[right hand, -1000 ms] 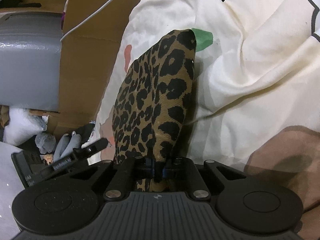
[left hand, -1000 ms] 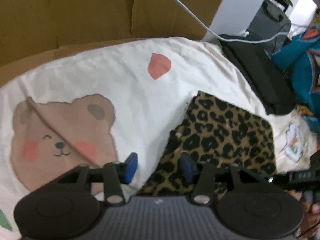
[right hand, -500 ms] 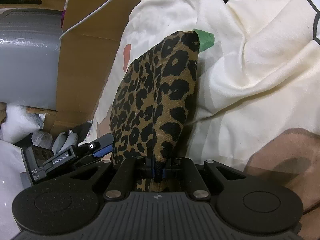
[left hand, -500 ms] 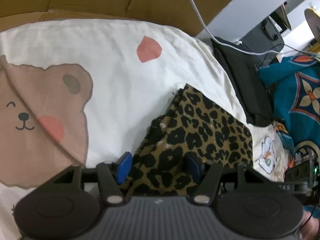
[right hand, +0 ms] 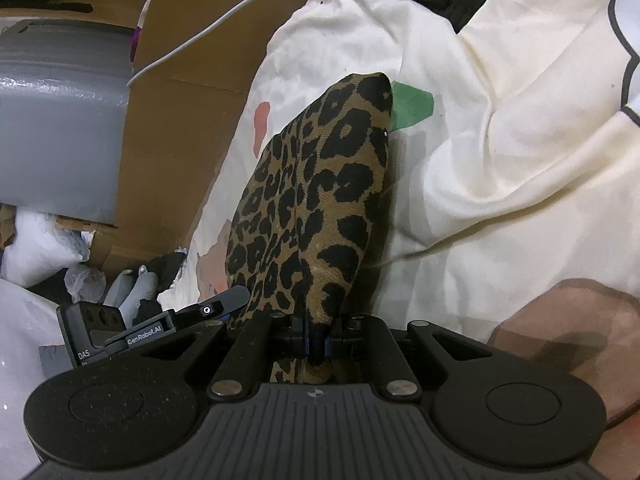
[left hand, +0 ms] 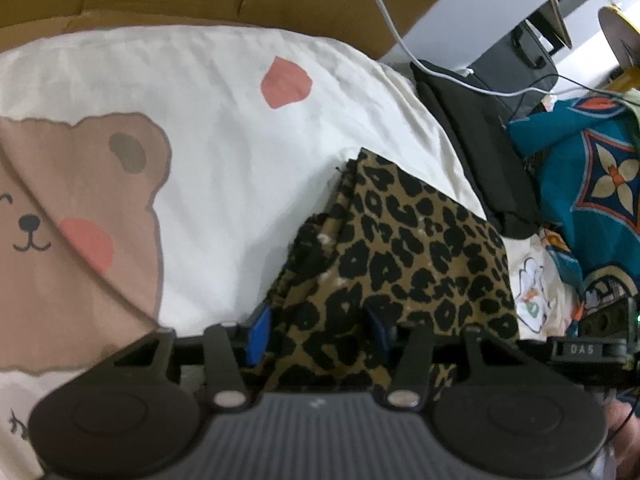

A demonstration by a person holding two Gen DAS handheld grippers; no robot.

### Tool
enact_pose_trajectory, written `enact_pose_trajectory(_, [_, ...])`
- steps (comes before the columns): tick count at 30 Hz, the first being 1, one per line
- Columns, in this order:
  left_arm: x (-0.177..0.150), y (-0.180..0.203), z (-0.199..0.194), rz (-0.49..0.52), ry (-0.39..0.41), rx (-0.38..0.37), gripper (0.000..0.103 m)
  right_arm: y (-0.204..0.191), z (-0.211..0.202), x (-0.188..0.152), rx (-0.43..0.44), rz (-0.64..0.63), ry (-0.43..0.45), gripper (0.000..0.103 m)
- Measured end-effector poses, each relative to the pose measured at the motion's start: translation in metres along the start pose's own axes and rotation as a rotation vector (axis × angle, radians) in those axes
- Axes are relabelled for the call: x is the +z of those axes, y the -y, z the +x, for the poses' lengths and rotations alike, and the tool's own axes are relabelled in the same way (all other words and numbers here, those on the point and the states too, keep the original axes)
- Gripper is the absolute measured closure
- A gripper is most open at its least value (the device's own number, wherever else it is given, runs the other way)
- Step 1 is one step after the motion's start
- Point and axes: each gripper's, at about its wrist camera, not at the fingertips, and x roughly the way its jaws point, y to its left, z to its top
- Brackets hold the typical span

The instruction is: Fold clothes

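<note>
Mid-fold on the leopard cloth point(left hand: 404, 248); it lies partly folded on the bear sheet point(left hand: 224, 152), near the sheet's right edge beside a black garment point(left hand: 484, 152); right gripper point(right hand: 316, 346) is pinched tight on one corner of the cloth and holds it lifted so the fabric tents up ahead of it; left gripper point(left hand: 316, 332) sits over the near-left edge, blue pads point(left hand: 258, 334) at half width and closing, cloth lying between them, no pinch that I can tell yet.

Next, by my read: left must finish closing on all stacked layers at that edge, then both grippers carry the held side over and line up the corners; risk is catching only the top layer.

Versus a second ago: left gripper has dropped nearer and tipped down, cloth now fills its gap instead of lying ahead; bear print has slid left; jaws widened briefly then narrowed; right gripper unchanged, same clamp, and the left gripper point(right hand: 168, 320) has come further into its view.
</note>
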Motion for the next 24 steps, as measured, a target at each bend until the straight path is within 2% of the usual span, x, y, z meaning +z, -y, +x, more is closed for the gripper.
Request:
enact_pose_trajectory(12, [-0.009,0.017,0.006,-0.026,-0.008,-0.012,0.051,0.004,-0.016,0.012,-0.024,-0.001,0.007,0.098])
enact_pose_trajectory(18, [-0.015,0.026,0.011,-0.04,-0.023,-0.049,0.052,0.009,-0.028,0.021,-0.038,-0.013,0.013,0.098])
enact_pose_trajectory(24, [-0.008,0.035,0.011,0.033,-0.034,-0.043,0.051,0.02,-0.039,0.026,-0.063,-0.015,0.017,0.098])
